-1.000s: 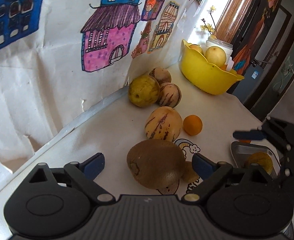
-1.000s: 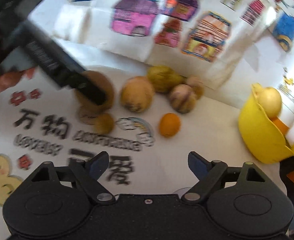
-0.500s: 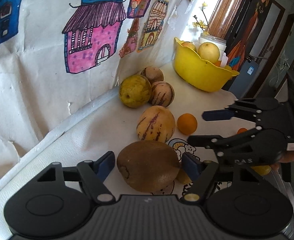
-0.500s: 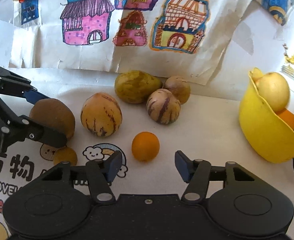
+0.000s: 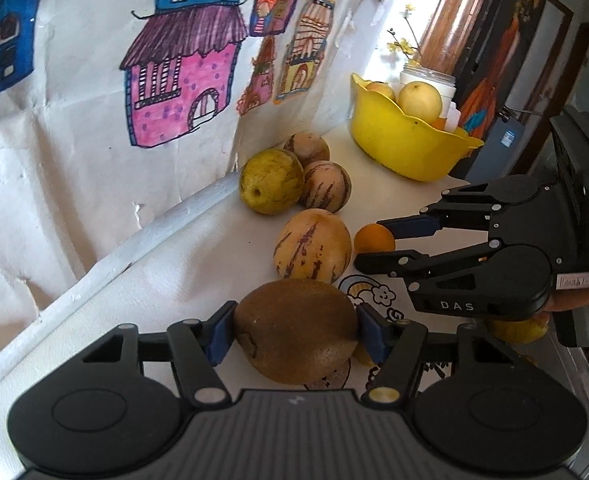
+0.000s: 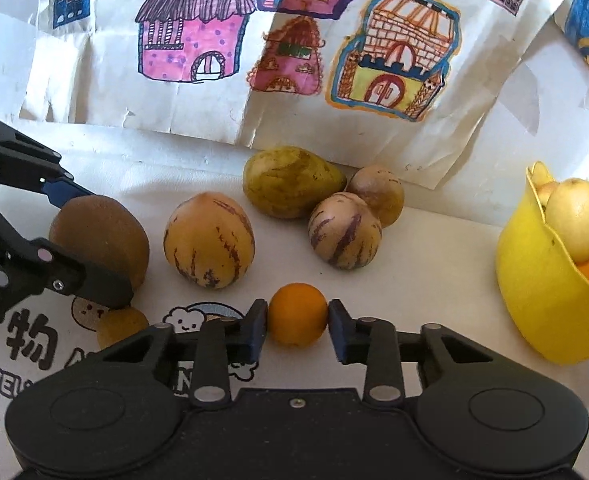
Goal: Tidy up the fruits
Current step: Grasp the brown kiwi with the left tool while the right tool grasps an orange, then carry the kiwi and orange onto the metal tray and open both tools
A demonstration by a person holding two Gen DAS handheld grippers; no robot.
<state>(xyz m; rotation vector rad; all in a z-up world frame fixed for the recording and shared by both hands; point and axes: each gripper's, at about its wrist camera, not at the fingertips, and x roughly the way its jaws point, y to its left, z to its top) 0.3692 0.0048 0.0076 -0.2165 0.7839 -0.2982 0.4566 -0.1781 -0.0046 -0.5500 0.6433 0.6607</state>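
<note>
My left gripper is shut on a big brown kiwi that rests on the white table; it also shows in the right wrist view. My right gripper is shut on a small orange, seen from the left wrist too. A striped yellow melon lies between the kiwi and the orange. A green-yellow fruit and two striped round fruits sit by the wall.
A yellow bowl with pale fruit stands at the right, seen also in the left wrist view. A small yellow fruit lies near the kiwi. A metal tray holds a yellow fruit. Painted paper covers the wall behind.
Both grippers have closed: the left onto the kiwi, the right onto the orange. The right gripper moved forward to the orange.
</note>
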